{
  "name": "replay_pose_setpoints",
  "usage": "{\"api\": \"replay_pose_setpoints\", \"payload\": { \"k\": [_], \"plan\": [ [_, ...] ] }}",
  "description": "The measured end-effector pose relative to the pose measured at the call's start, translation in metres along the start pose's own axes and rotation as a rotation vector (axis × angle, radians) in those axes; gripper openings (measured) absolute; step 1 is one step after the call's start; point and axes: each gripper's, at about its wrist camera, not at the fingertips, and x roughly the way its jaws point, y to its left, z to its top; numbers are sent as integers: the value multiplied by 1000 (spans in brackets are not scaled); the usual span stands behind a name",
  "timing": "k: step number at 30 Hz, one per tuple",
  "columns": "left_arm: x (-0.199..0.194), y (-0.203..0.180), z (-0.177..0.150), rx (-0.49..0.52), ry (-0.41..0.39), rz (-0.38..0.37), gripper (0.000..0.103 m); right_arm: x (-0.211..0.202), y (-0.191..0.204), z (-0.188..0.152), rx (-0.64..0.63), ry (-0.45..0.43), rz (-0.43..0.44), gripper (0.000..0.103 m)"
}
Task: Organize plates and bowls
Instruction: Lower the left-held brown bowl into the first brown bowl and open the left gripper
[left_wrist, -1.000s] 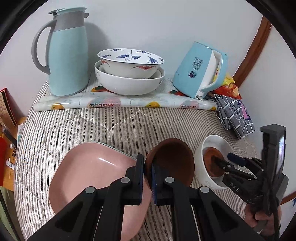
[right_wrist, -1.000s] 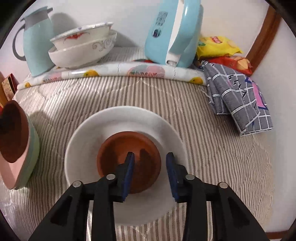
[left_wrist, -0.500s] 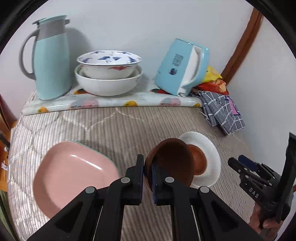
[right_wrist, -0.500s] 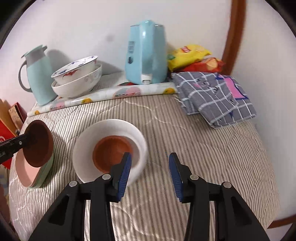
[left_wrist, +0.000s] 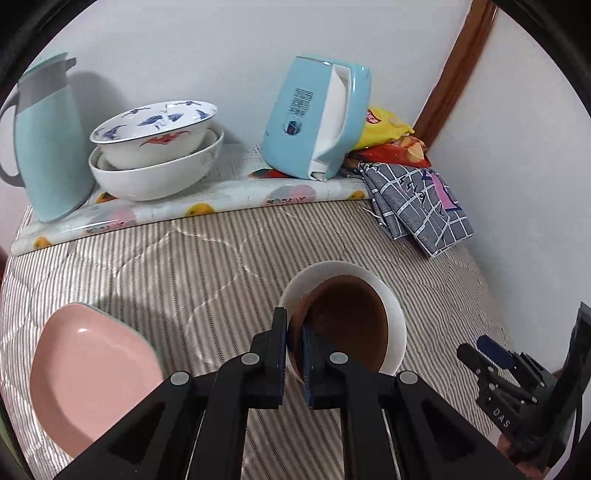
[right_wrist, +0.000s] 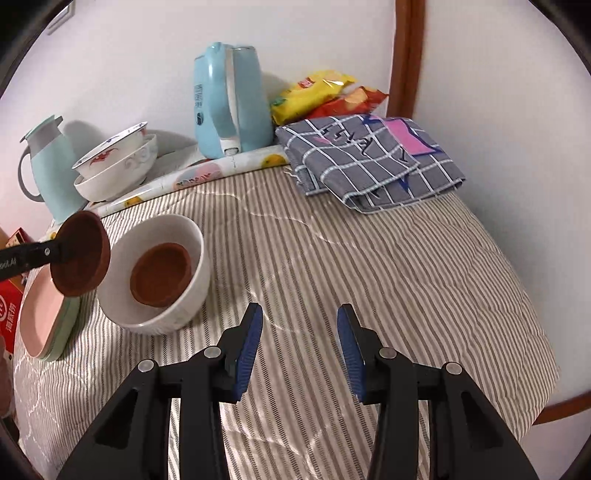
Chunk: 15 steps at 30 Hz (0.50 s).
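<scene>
Pinching the rim of a small brown bowl (left_wrist: 347, 325), the left gripper (left_wrist: 294, 345) holds it tilted in the air over the near edge of the white bowl (left_wrist: 397, 317). From the left wrist view the held bowl covers most of the white bowl's inside, so what lies in it is hidden there. The right wrist view shows it: a second brown bowl (right_wrist: 161, 275) sits in the bottom of the white one, and the held bowl hangs just to the white bowl's left, apart from it (whether it touches the rim I cannot tell).

The right gripper (right_wrist: 300, 349) hovers over the striped quilt (right_wrist: 369, 266), its fingers spread wide with nothing between them, well clear of the bowls.

Left of the white bowl lies a pink plate (left_wrist: 88, 373); the right wrist view shows a green plate (right_wrist: 68, 325) under it, only its edge visible, and the held bowl partly covers the stack.

At the back, a patterned bowl (left_wrist: 155, 133) is nested in a larger white one (left_wrist: 159, 177), between a thermos jug (left_wrist: 44, 136) and a blue kettle (left_wrist: 317, 118). A folded checked cloth (right_wrist: 369, 158) lies to the right, half covering snack packets (right_wrist: 325, 92).
</scene>
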Motion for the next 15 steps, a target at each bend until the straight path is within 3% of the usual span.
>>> {"api": "replay_pose_setpoints", "payload": {
  "k": [15],
  "plan": [
    [44,-29,6,44,82,-5,8,7,-16,-19,35,16,0,42]
  ]
}}
